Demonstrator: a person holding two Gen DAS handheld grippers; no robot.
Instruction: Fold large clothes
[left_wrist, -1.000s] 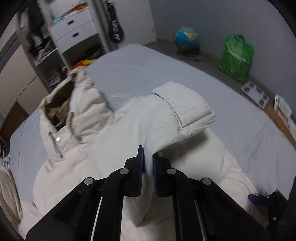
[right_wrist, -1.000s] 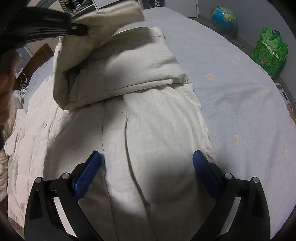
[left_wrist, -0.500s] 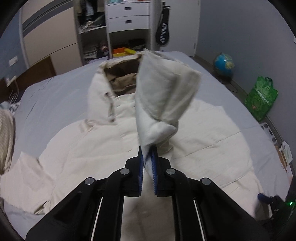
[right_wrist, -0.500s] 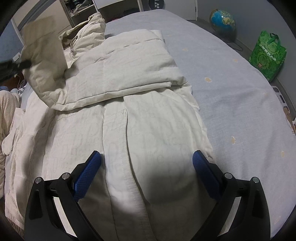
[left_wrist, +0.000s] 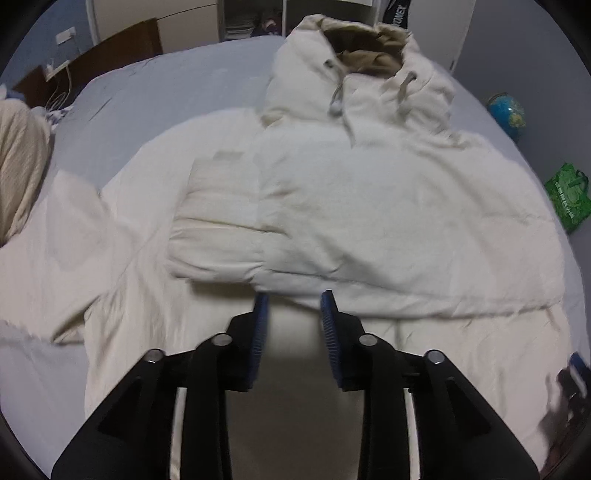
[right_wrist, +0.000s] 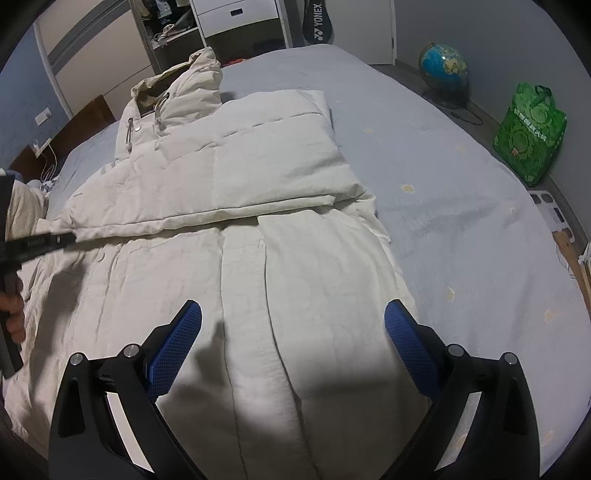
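Note:
A large cream hooded padded coat (left_wrist: 369, 206) lies front-up on the grey bed (left_wrist: 155, 96), hood (left_wrist: 365, 70) at the far end. One sleeve (left_wrist: 218, 229) is folded flat across the chest. My left gripper (left_wrist: 293, 314) is open, its blue pads just below the folded sleeve's edge, holding nothing. In the right wrist view the coat (right_wrist: 280, 280) lies below my wide-open, empty right gripper (right_wrist: 293, 332), with the folded sleeve (right_wrist: 236, 177) beyond it. The left gripper (right_wrist: 40, 242) shows at the left edge by the sleeve cuff.
A globe (right_wrist: 443, 68) and a green bag (right_wrist: 528, 136) stand on the floor to the right of the bed. Drawers and shelves (right_wrist: 240, 18) stand behind the headboard end. A beige knit cloth (left_wrist: 18, 162) lies at the bed's left edge.
My left gripper carried the sleeve across the coat's chest, laid it flat and opened, letting it go. The right gripper stayed open over the lower coat.

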